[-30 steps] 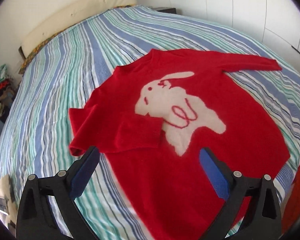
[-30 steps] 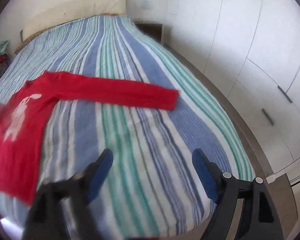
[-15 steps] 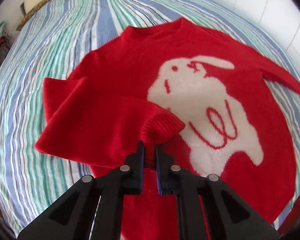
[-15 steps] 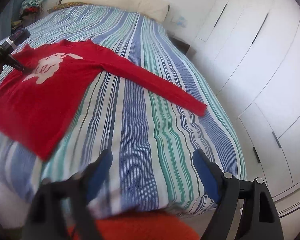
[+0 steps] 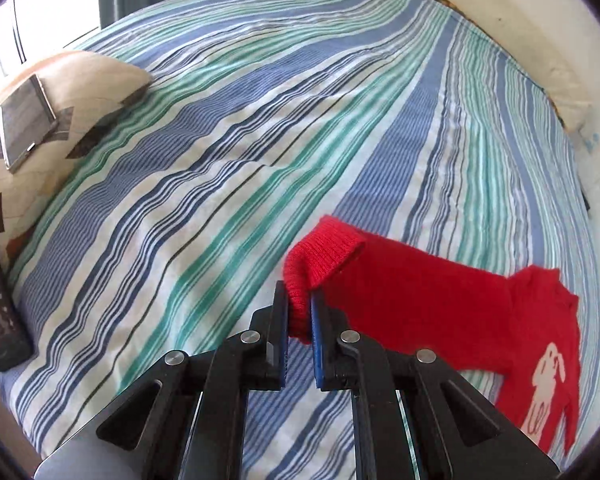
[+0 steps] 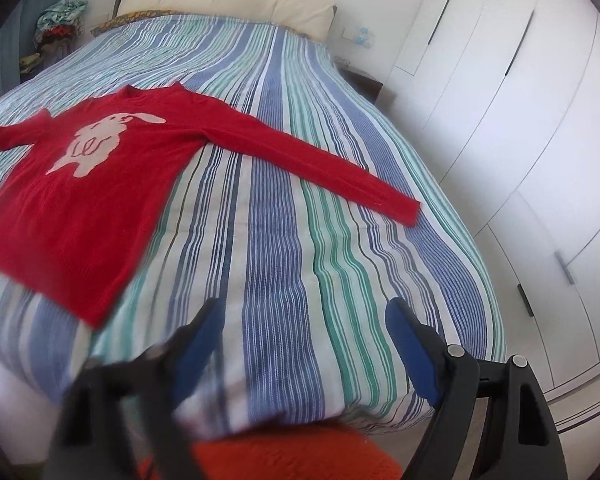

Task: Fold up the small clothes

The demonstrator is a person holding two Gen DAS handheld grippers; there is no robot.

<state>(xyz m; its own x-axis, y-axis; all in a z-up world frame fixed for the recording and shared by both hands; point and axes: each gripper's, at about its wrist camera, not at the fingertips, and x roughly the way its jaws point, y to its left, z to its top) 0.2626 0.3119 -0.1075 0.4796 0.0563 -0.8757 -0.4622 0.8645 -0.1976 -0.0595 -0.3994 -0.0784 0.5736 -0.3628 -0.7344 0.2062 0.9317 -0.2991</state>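
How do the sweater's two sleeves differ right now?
The left sleeve has its ribbed cuff pinched in the shut left gripper and lifted off the striped bedspread; the right sleeve lies flat on it, untouched, with the open right gripper well short of it. The left cuff is bunched and curled; the right sleeve runs straight out from the body. Both are the same red knit, spread away from the sweater.

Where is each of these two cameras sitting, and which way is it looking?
Left wrist: rides on the left gripper, looking down along its fingers at the red sweater's cuff pinched between them, striped bed beyond.
Right wrist: rides on the right gripper, jaws wide and empty, looking down over the bed towards white wardrobes.
Shared: the same red sweater and bed.
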